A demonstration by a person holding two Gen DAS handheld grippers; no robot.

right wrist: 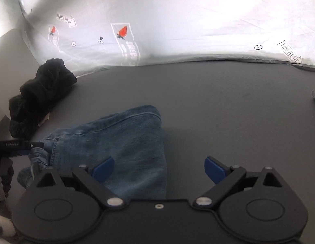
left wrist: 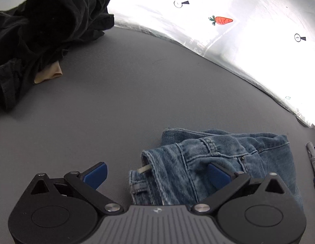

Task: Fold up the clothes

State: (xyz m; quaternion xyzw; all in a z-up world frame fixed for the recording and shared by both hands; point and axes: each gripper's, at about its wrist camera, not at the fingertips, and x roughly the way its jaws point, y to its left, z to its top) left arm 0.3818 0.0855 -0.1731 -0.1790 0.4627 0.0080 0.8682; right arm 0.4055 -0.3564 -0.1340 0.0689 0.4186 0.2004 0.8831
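Two claws (left wrist: 157, 174) (right wrist: 159, 167) wide open, empty | jeans (right wrist: 120, 140) folded on table (right wrist: 218, 105)

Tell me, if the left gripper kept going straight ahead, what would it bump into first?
Most likely the jeans. The left gripper is open, with the crumpled denim waistband lying right between and just ahead of its fingers. Depth is hard to judge, so it might skim over them and meet the bare gray table instead.

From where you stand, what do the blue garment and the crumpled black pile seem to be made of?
The folded blue garment looks like washed denim: faded twill weave, thick stitched seams and a rivet, matte. The crumpled black clothing pile looks like soft cotton-type fabric, matte and limp, creasing loosely; the exact fibre is unclear.
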